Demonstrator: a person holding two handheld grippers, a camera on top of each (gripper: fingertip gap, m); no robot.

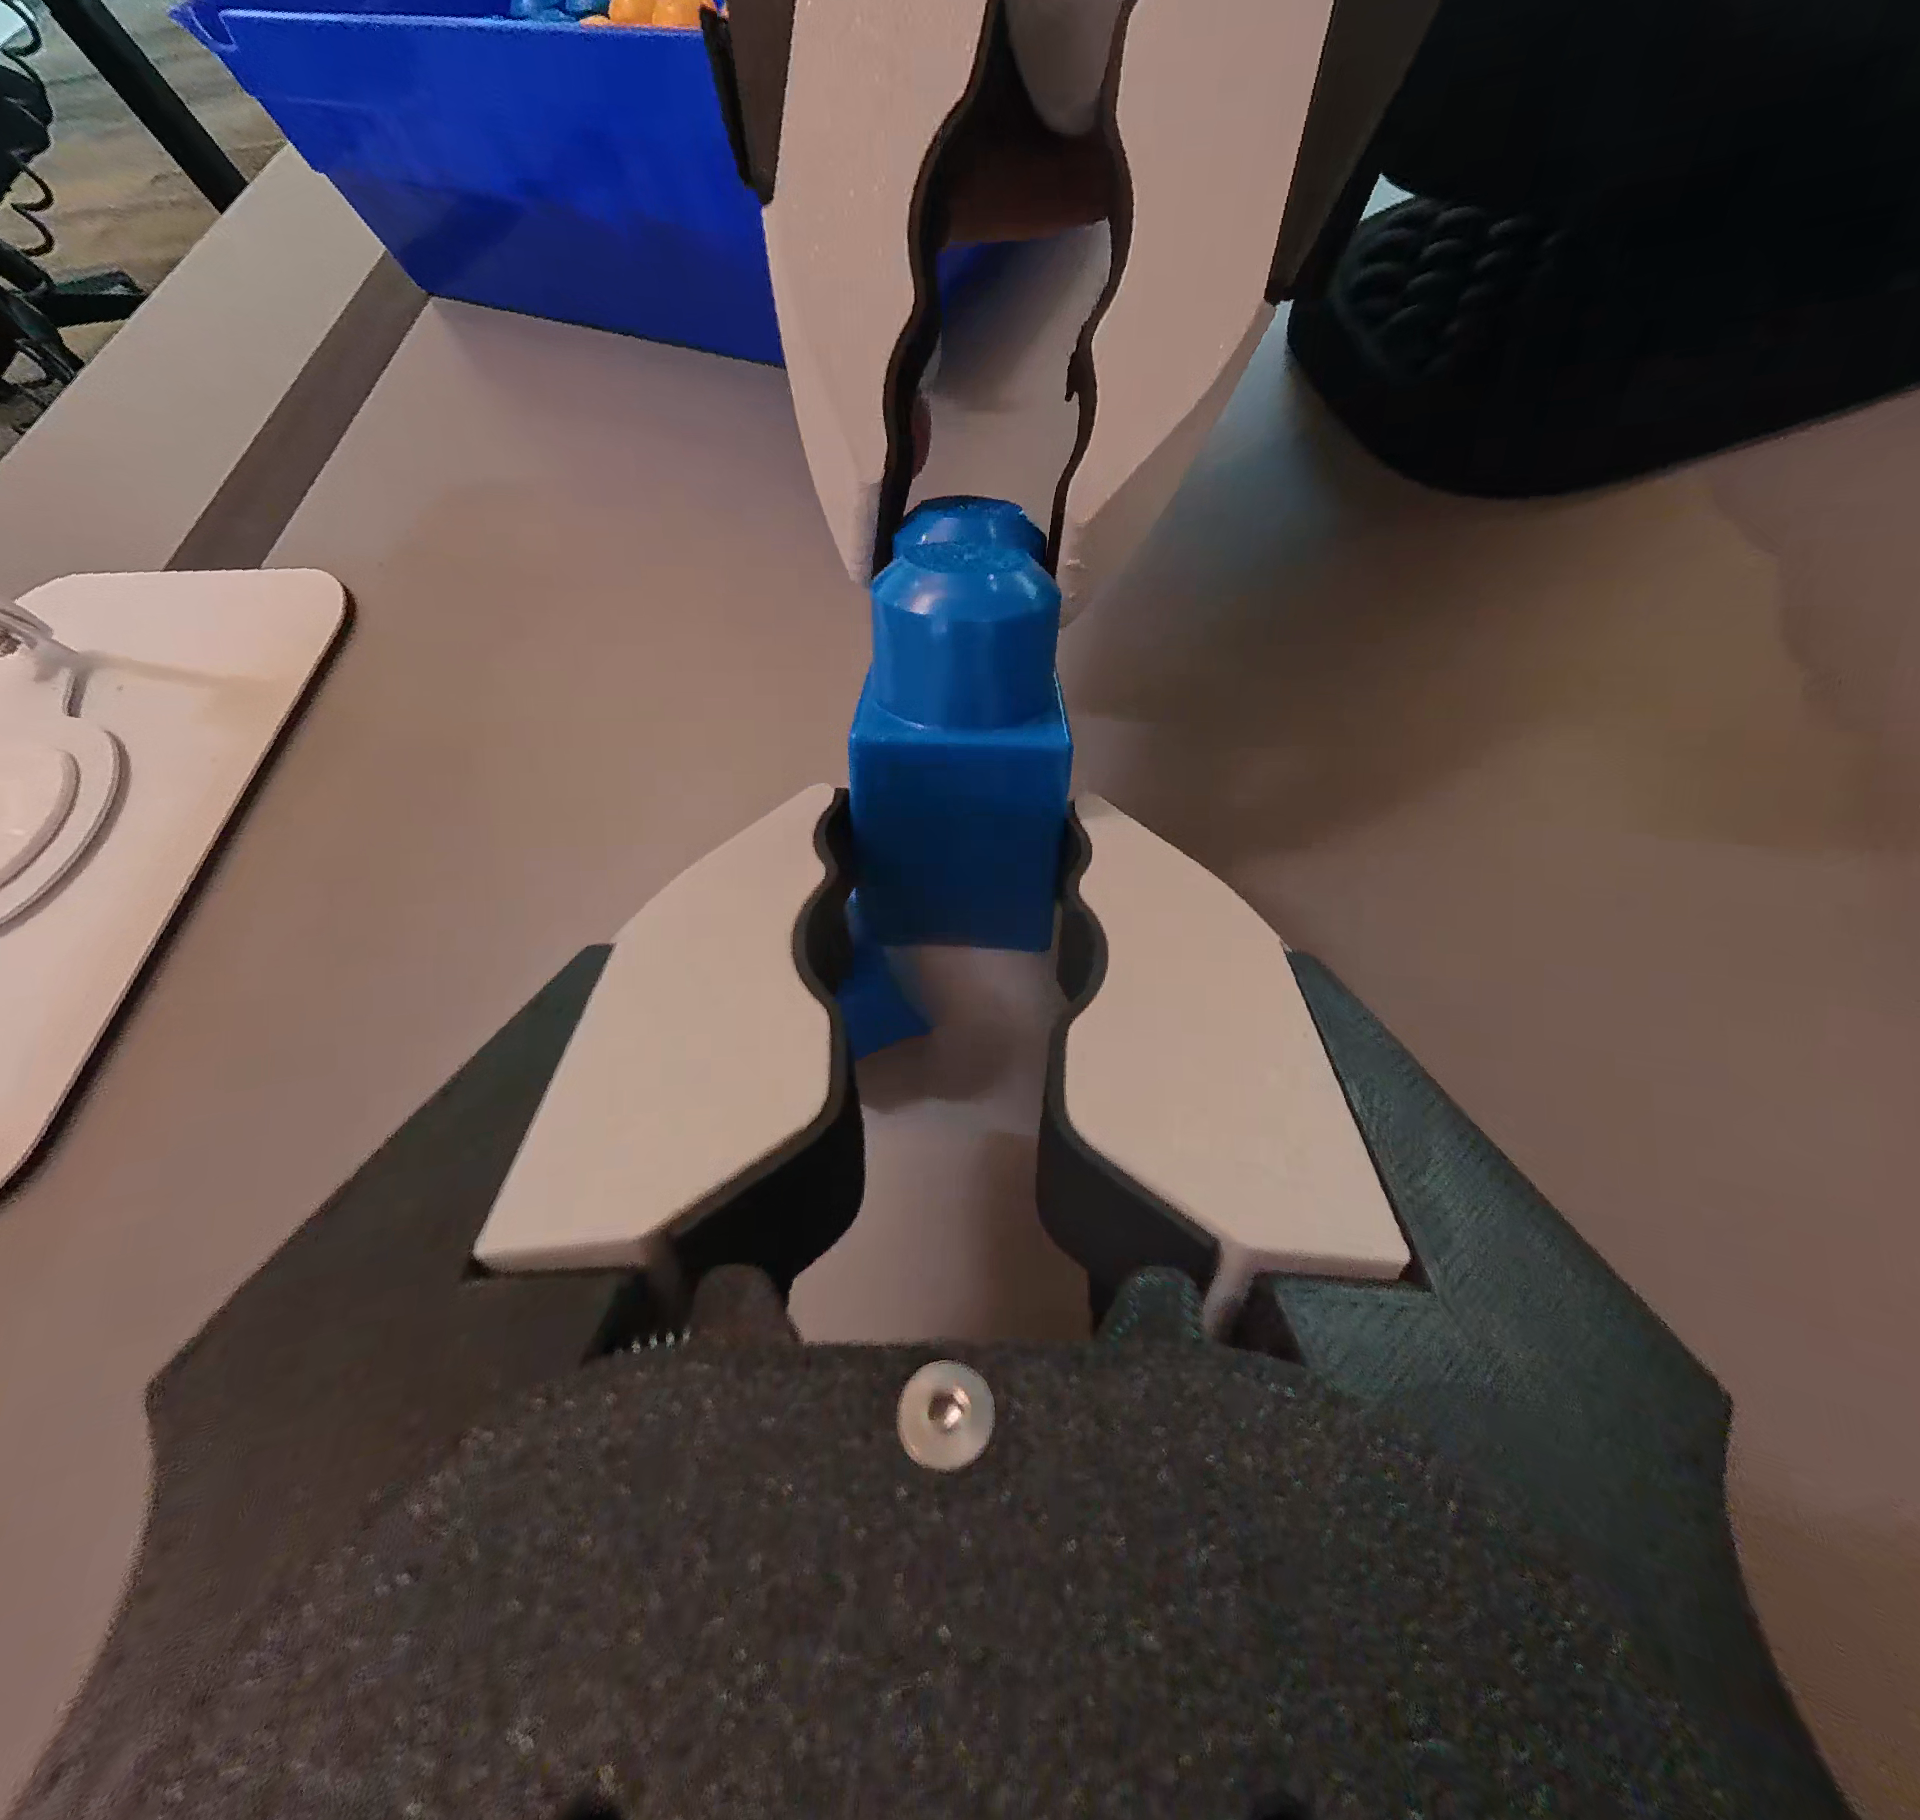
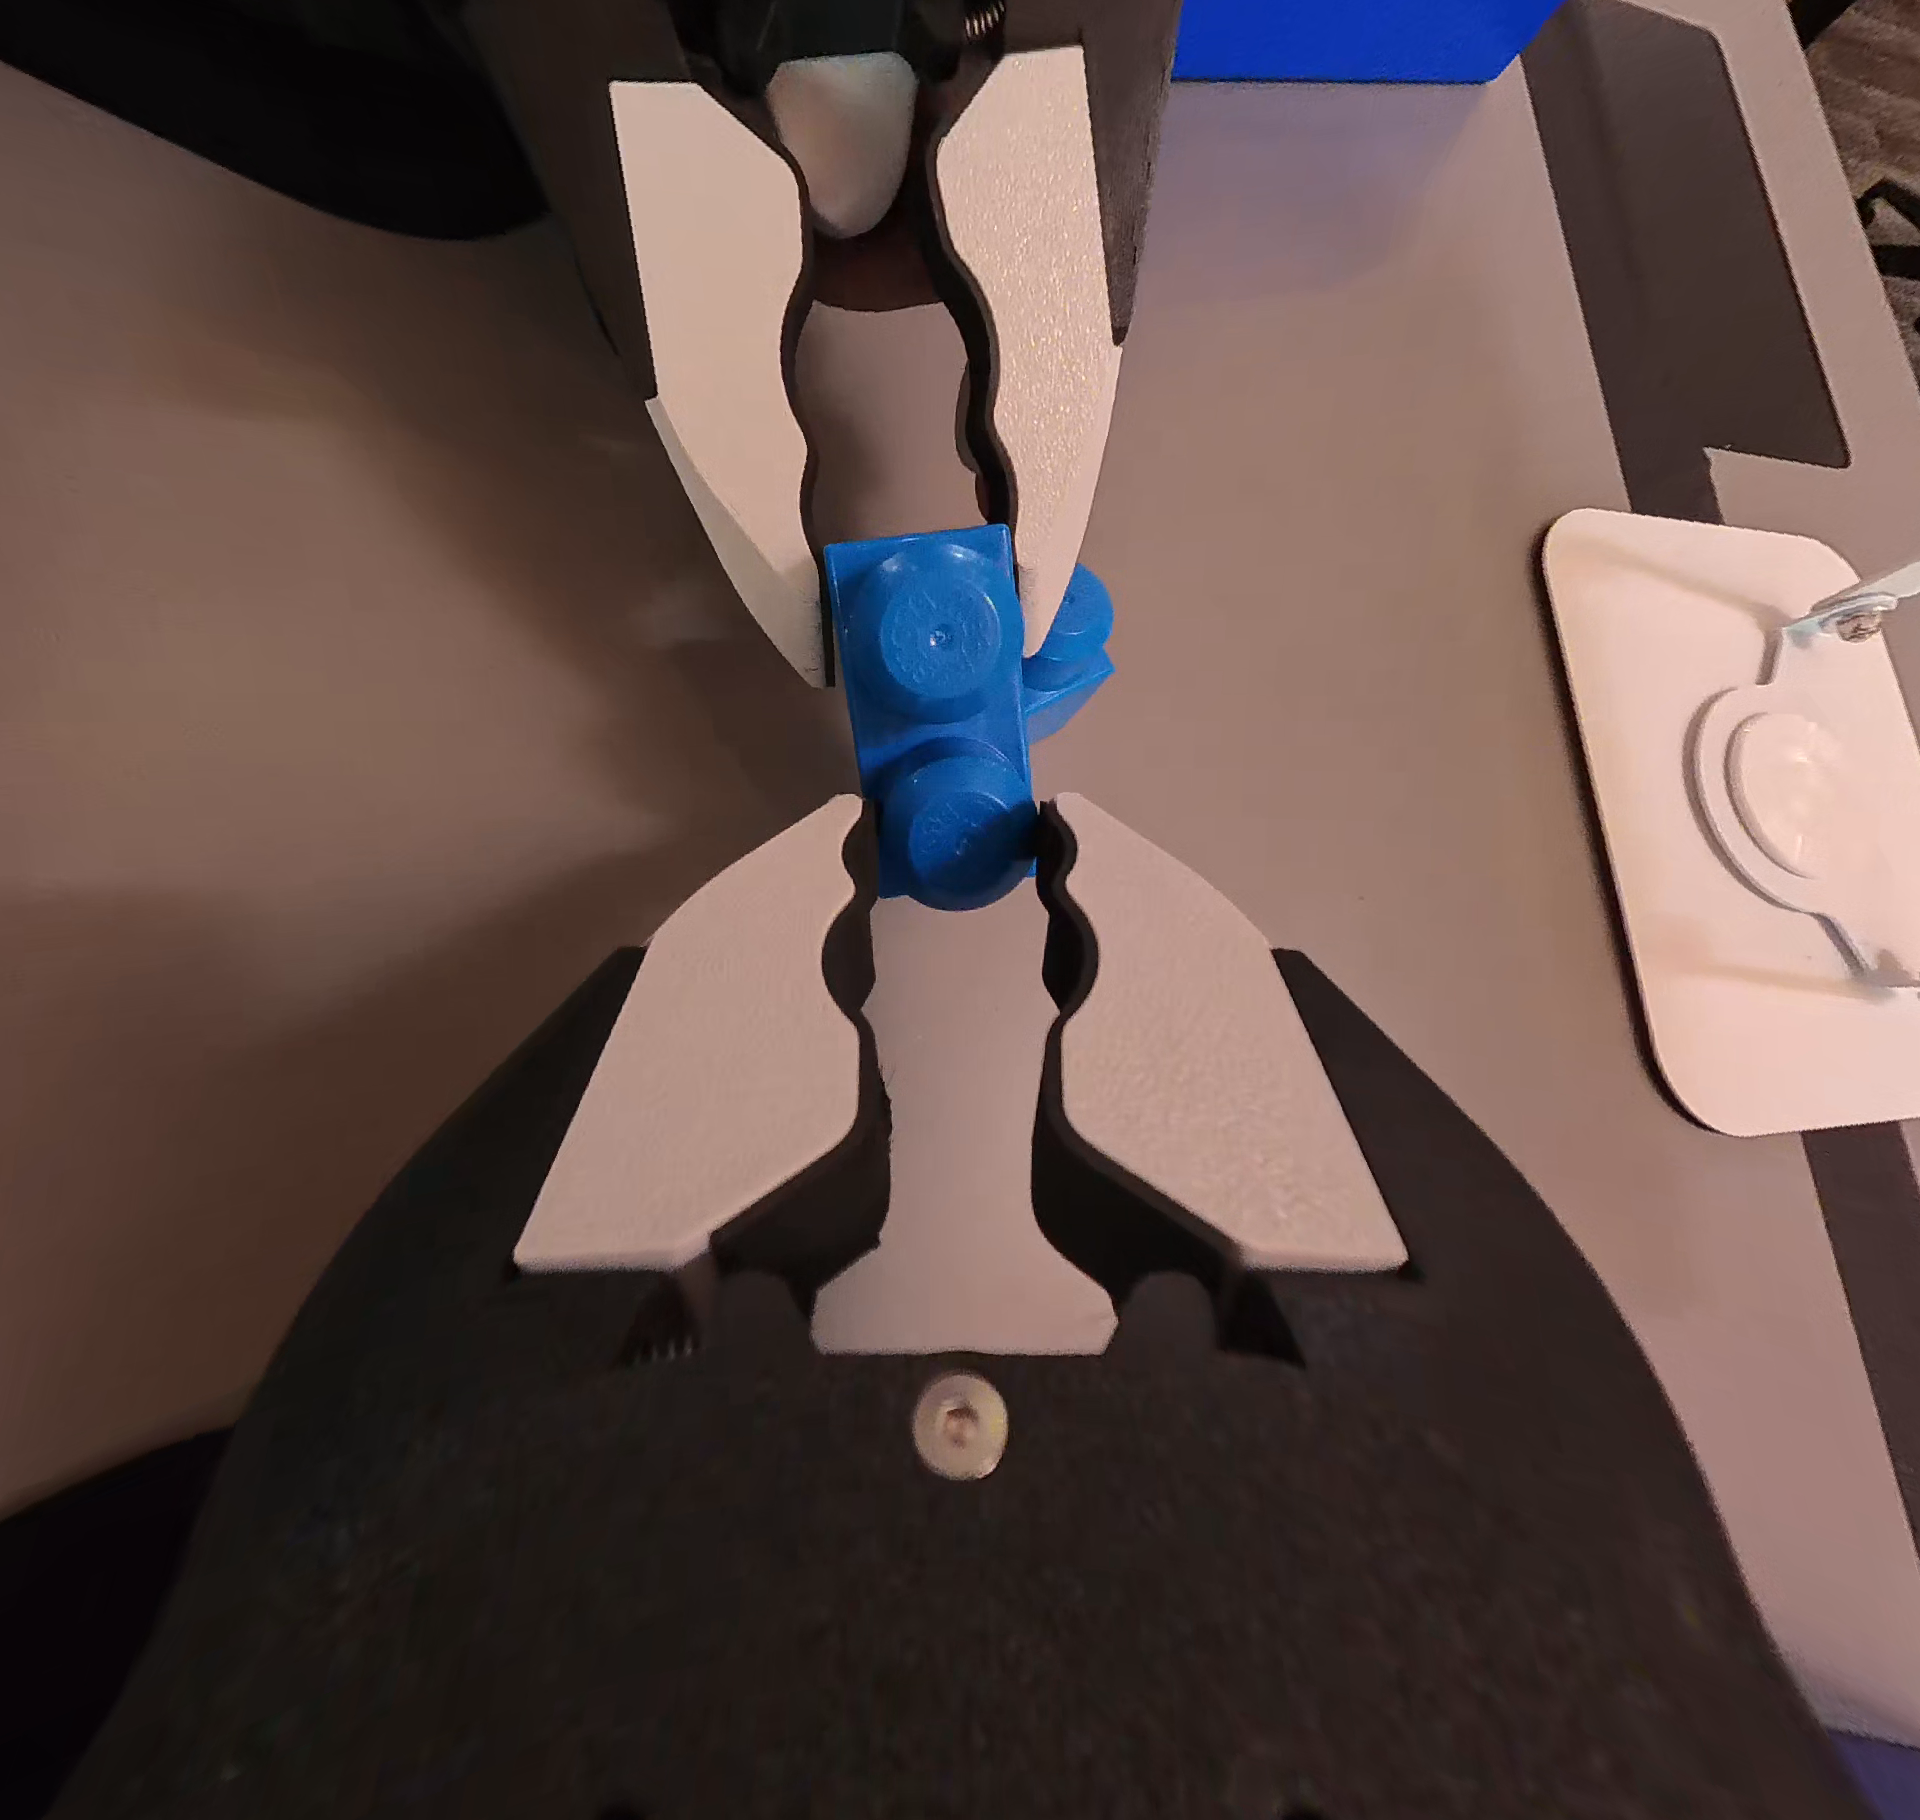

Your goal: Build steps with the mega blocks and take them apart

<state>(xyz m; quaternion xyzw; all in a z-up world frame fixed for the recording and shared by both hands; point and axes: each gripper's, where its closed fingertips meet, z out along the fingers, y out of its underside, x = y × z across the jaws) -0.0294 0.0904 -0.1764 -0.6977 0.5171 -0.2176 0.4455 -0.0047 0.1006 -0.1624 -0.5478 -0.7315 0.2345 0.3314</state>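
Clearly, both tools meet at one blue block point(image 1: 961, 825), which is held above the table point(image 1: 520, 648), in front of the blue bin point(image 1: 499, 149). The left gripper point(image 1: 956, 861) has its jaws nearly closed and presses them on the two sides of the block body. The right gripper point(image 1: 966, 565) comes from the opposite side, from near the bin, with its jaws also narrow, and its tips squeeze the far stud at the top of the block. I judge that one tool steadies the piece while the other one pushes or pulls, because a joint between such blocks needs force from two sides. Whether this is building or taking apart, I cannot tell.

The left wrist view looks along the side of the block, so the two studs stand one behind the other. Only a small blue piece shows below the block, inside the left jaws. In this view the bin is open and some blue and orange blocks point(image 1: 623, 2) lie inside.

The right wrist view looks down on the block point(image 2: 935, 710), so both round studs are plain. Its own gripper point(image 2: 951, 820) holds the near stud. It also shows a second blue block point(image 2: 1070, 643) beside the first one, on the side toward the white plate point(image 2: 1621, 835). It seems joined to the first, but the joint itself is hidden.
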